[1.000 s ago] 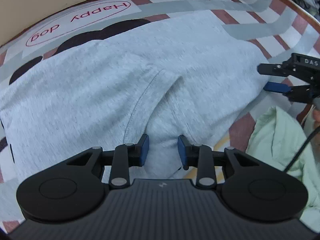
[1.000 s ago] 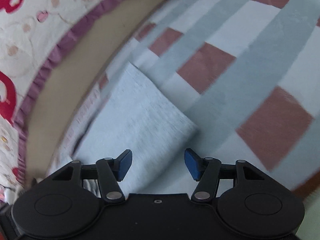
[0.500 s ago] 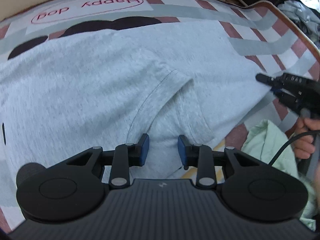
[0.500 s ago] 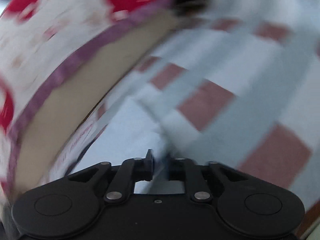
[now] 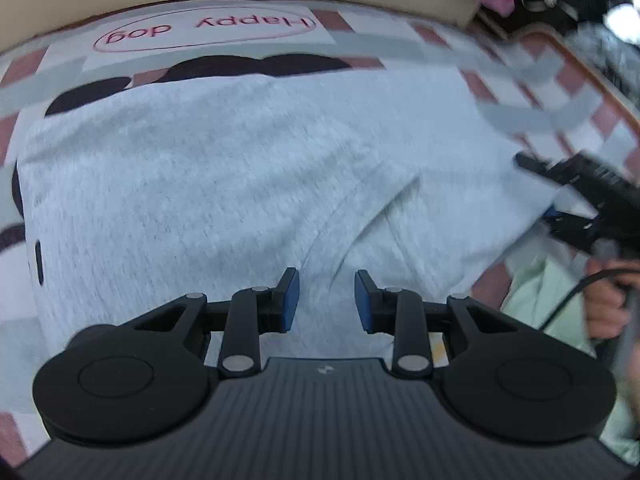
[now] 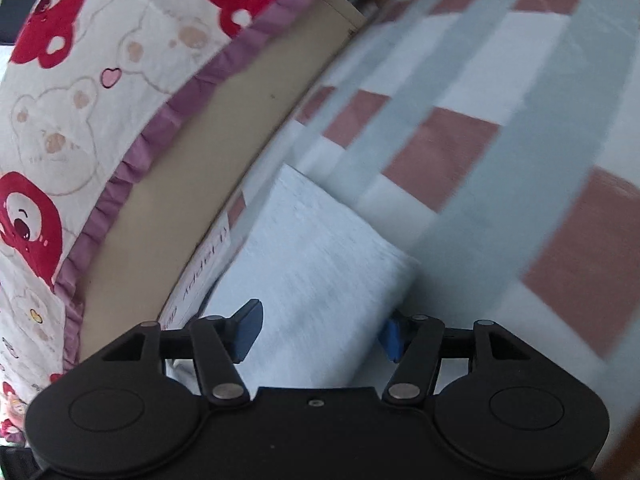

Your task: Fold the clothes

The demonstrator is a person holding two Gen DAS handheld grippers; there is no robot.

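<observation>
I judge the task barely begun. The grey T-shirt [image 5: 240,180] lies spread on the checked mat [image 5: 532,116], just below its "Happy dog" label. Its body looks flat and at full width. The only fold I can make out is at the near side, where a seam runs down towards my left gripper [image 5: 326,300] and the cloth doubles over a little.

The left jaws stand partly apart, with grey cloth showing in the gap. I cannot tell whether they pinch a bunch of it or merely hover above it.

My right gripper [image 6: 320,332] is at the shirt's far corner. Its jaws are wide, with the doubled edge of the shirt [image 6: 320,248] lying between the pads [image 6: 248,328]. I see no pinch on it yet. From the left camera the same tool straddles that edge, carried by a hand [image 5: 606,304].

What is left, as I read it, is nearly everything: close on the corner, bring the side over, fold the sleeves in, then halve the body. A pale green garment [image 5: 532,292] sits crumpled just beside the shirt, unfolded, so it is probably waiting its turn.
</observation>
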